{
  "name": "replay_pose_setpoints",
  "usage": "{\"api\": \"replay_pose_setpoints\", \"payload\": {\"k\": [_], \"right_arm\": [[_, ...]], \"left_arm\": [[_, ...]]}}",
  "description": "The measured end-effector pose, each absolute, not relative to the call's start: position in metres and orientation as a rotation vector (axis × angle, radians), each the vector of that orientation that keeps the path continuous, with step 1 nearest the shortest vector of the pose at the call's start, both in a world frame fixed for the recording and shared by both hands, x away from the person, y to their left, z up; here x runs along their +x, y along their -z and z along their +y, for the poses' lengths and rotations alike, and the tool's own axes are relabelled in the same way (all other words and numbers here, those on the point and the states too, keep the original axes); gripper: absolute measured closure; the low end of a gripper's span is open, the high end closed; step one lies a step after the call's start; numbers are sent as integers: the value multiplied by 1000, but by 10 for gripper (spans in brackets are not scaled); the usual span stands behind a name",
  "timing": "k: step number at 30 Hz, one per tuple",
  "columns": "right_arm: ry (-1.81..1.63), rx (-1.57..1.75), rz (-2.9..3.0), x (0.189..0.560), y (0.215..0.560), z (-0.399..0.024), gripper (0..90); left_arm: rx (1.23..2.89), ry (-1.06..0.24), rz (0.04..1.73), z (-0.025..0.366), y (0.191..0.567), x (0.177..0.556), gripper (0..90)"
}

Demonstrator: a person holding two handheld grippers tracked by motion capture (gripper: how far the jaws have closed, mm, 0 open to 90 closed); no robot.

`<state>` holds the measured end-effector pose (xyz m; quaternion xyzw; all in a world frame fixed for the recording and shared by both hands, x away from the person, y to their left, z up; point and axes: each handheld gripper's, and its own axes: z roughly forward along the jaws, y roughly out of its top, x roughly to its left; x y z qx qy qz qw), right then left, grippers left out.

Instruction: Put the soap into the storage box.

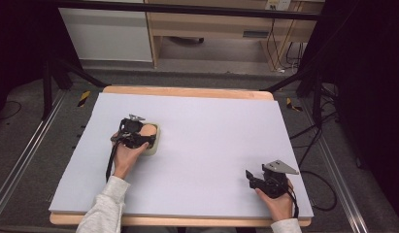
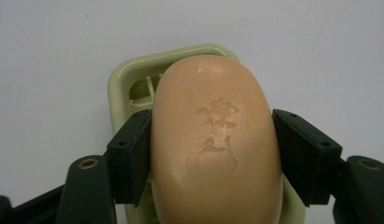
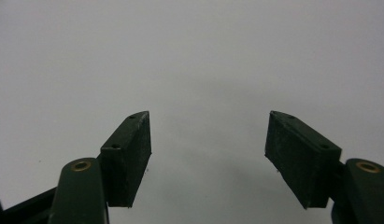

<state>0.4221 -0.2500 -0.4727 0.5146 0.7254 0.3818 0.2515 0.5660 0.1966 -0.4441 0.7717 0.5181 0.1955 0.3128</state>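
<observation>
A peach-coloured soap bar (image 2: 215,140) with a stamped mark lies between the jaws of my left gripper (image 2: 212,154), which press on both its long sides. Under it sits a pale green soap dish (image 2: 122,79) with a slotted bottom; whether the bar rests in it or hangs just over it, I cannot tell. In the high view the left gripper (image 1: 144,137) is at the left middle of the table, over the soap dish (image 1: 156,145) with the soap bar (image 1: 148,129). My right gripper (image 1: 249,177) is near the front right corner. The right gripper (image 3: 208,140) stands open with nothing between its fingers.
A pale lilac mat (image 1: 211,131) covers the wooden table (image 1: 187,91). Black frame bars, cables and a wooden cabinet (image 1: 211,24) stand beyond the far edge. Metal rails run along the floor on both sides.
</observation>
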Motion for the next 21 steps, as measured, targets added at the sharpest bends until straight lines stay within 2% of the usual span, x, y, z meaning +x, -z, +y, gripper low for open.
{"api": "replay_pose_setpoints", "payload": {"k": [21], "right_arm": [[-1025,1388,1976,422,474,-250,299]], "left_arm": [[2029,-514,1392,198,449,567,318]]}}
